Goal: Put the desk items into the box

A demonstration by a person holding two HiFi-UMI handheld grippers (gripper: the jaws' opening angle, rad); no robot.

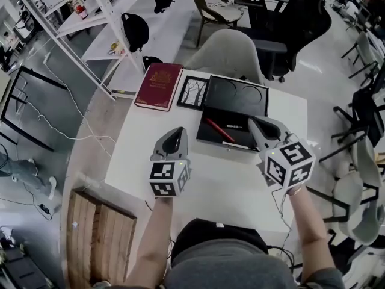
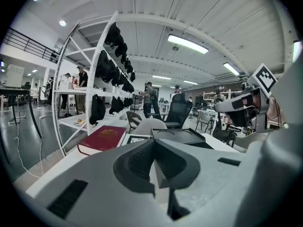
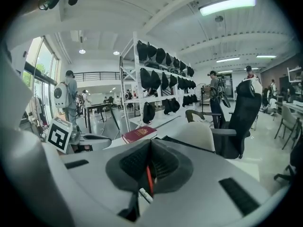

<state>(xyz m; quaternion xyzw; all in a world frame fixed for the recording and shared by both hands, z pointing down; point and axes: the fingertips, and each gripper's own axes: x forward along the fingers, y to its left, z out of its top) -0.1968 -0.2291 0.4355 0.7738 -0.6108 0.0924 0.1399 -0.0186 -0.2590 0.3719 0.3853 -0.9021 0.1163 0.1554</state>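
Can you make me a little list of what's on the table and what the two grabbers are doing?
table: white
box: black, open, on the far side of the table
in the box: red pen
outside the box: red book and framed picture, to its left
left gripper: jaws shut, holding nothing, over the table
right gripper: jaws shut, holding nothing, at the box's right end

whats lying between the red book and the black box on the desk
A small black-framed picture lies flat between the red book and the black box, close beside both. The head view shows it best.
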